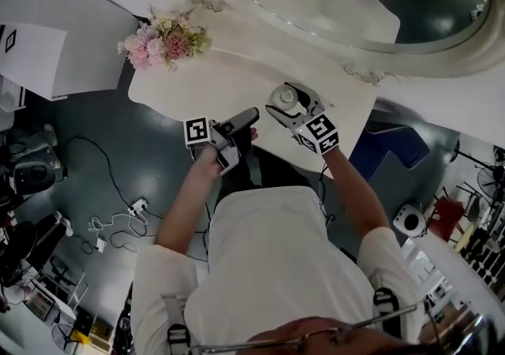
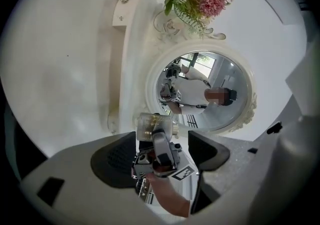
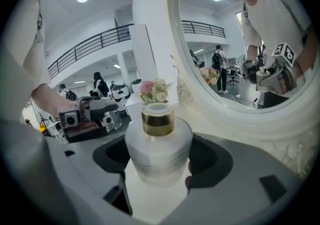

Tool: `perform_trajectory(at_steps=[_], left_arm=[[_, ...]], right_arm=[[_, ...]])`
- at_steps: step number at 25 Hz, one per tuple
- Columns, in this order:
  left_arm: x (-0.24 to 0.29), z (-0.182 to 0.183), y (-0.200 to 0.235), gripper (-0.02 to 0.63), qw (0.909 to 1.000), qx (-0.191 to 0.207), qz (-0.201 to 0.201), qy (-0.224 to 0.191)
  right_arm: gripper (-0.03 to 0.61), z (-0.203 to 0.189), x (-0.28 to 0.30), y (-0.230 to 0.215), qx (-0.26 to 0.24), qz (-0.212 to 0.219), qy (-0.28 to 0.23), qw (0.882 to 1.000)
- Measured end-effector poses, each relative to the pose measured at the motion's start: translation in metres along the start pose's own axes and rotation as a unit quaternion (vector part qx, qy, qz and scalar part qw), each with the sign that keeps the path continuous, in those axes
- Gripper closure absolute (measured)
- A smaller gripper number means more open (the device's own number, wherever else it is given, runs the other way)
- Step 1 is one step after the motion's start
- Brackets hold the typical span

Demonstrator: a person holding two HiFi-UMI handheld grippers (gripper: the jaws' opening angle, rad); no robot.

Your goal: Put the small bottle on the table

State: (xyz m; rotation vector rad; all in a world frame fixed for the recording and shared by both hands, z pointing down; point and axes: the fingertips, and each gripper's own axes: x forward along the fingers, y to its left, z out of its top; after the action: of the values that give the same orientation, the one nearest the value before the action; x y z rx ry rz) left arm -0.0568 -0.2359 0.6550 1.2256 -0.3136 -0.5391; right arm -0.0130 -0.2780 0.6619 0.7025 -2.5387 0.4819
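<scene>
Your right gripper point(image 1: 288, 102) clamps the bottle point(image 3: 157, 151) upright by its body, so it can go down flat; it looks to be on or just above the table point(image 1: 197, 77), near the front edge. Your left gripper point(image 1: 241, 121) hangs beside it, jaws apart and empty, out of the way

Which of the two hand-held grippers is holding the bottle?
The right hand-held gripper: the small bottle sits between its jaws. The left hand-held gripper has jaws apart, empty.
</scene>
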Motion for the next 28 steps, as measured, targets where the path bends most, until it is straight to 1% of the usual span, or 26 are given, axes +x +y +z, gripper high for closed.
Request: perform_trajectory(at_steps=[3, 9, 11, 13, 22, 28], left_arm=[[-0.006, 0.003, 0.009, 0.302, 0.9998, 0.012, 0.013, 0.0], [-0.018, 0.007, 0.022, 0.342, 0.9992, 0.032, 0.026, -0.005], [-0.021, 0.007, 0.029, 0.366, 0.9989, 0.036, 0.029, -0.006], [-0.023, 0.006, 0.035, 0.374, 0.9989, 0.035, 0.031, -0.006], [-0.022, 0.002, 0.056, 0.383, 0.9989, 0.029, 0.037, -0.003], [-0.021, 0.003, 0.063, 0.406, 0.9987, 0.027, 0.043, -0.008]], right_arm=[[0.238, -0.021, 0.018, -0.006, 0.01, -0.007, 0.011, 1.0], [0.238, -0.063, 0.051, -0.013, 0.035, -0.017, 0.03, 0.999], [0.238, -0.075, 0.061, -0.018, 0.043, -0.022, 0.035, 0.998], [0.238, -0.085, 0.07, -0.022, 0.048, -0.026, 0.04, 0.998], [0.238, -0.117, 0.102, -0.041, 0.058, -0.049, 0.054, 0.996], [0.238, -0.126, 0.109, -0.047, 0.058, -0.053, 0.057, 0.995]])
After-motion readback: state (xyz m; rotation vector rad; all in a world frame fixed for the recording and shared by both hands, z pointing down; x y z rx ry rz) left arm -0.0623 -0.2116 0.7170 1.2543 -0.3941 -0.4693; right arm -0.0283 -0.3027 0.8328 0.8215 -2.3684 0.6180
